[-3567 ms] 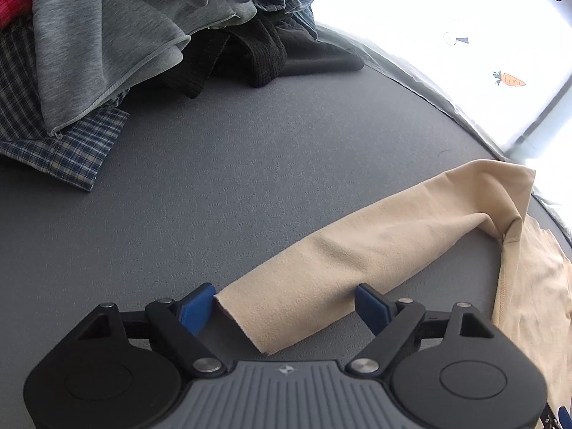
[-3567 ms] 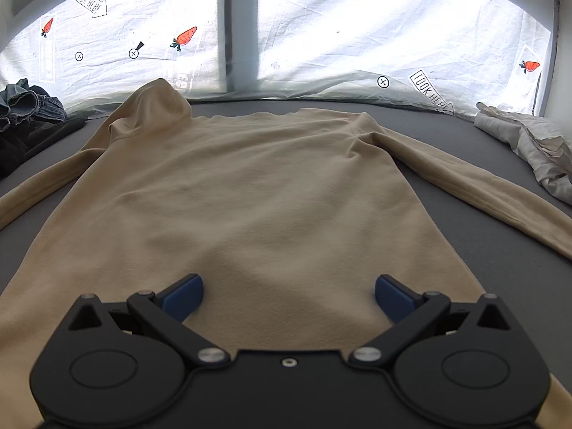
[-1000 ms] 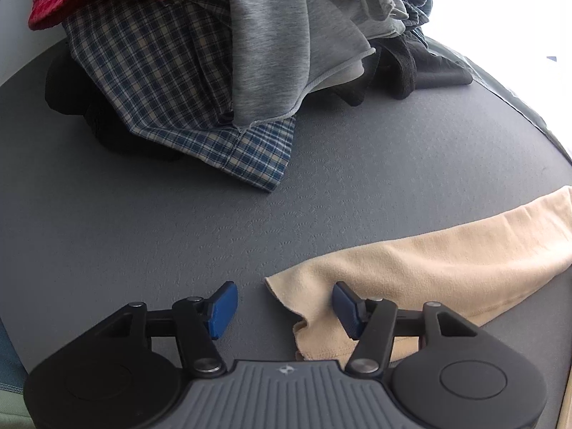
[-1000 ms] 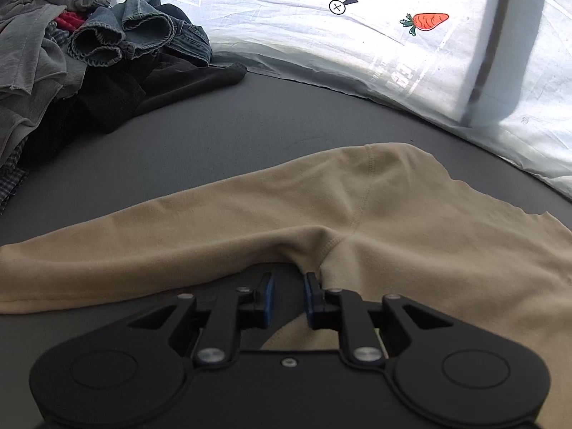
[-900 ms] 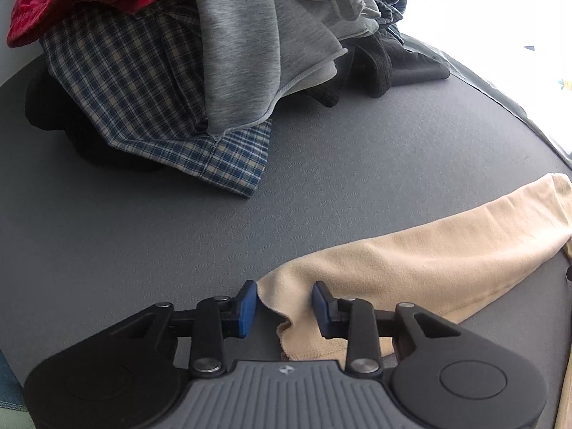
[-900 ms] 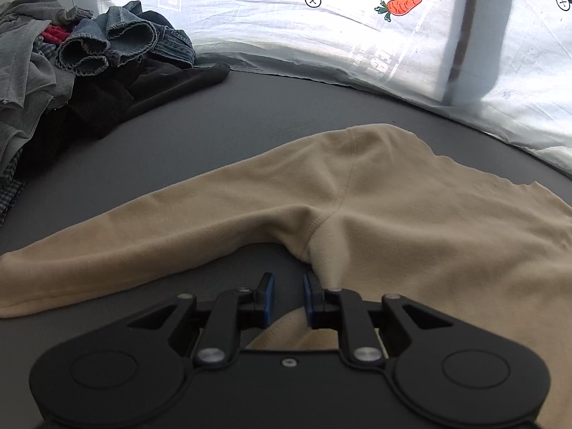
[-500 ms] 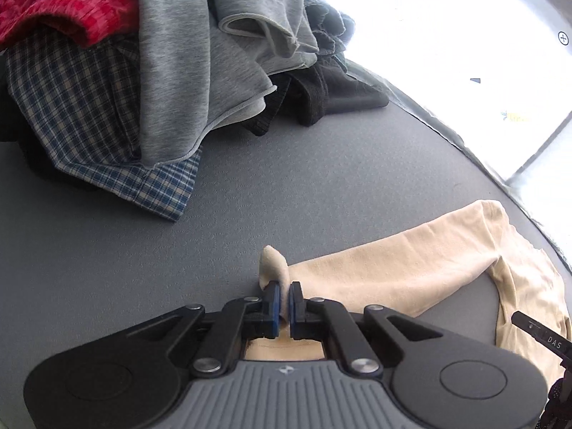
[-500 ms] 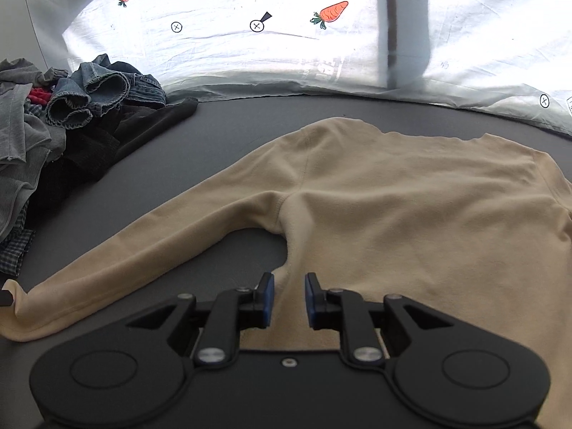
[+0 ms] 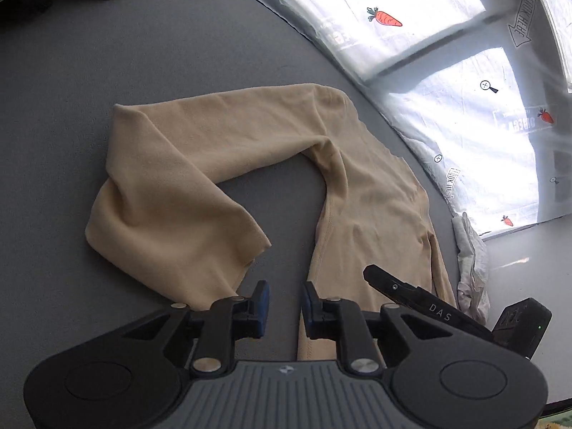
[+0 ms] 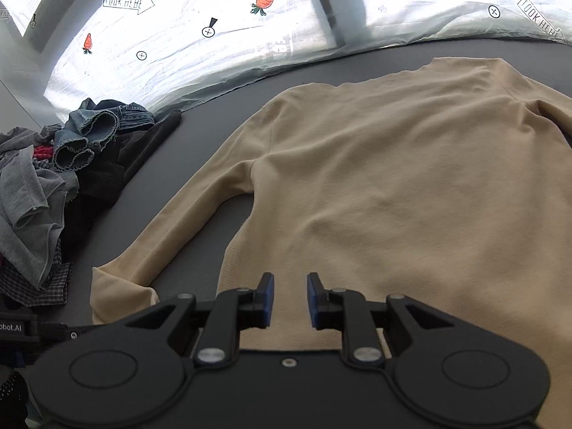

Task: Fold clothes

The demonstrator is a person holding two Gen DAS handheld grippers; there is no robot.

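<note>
A tan long-sleeved shirt (image 10: 393, 186) lies flat on the grey table (image 9: 71, 71). Its left sleeve (image 9: 171, 193) is doubled back on itself, and the cuff end rests just left of my left gripper (image 9: 285, 287). That gripper's jaws are opening, with only bare table between them. My right gripper (image 10: 290, 280) hovers over the shirt's body near the side seam. Its jaws stand a little apart and pinch nothing. The folded sleeve (image 10: 186, 221) also shows in the right wrist view. Part of the right gripper's body (image 9: 429, 307) appears beside the left one.
A pile of jeans, grey and plaid clothes (image 10: 53, 164) sits at the table's left end. A crumpled white cloth (image 9: 472, 261) lies at the far right. White sheeting with carrot prints (image 10: 214, 35) covers the windows behind the table.
The left gripper shut on the sleeve cuff, carried it toward the shirt's body so the sleeve doubled over, then let go. The right gripper swung from the armpit to over the body.
</note>
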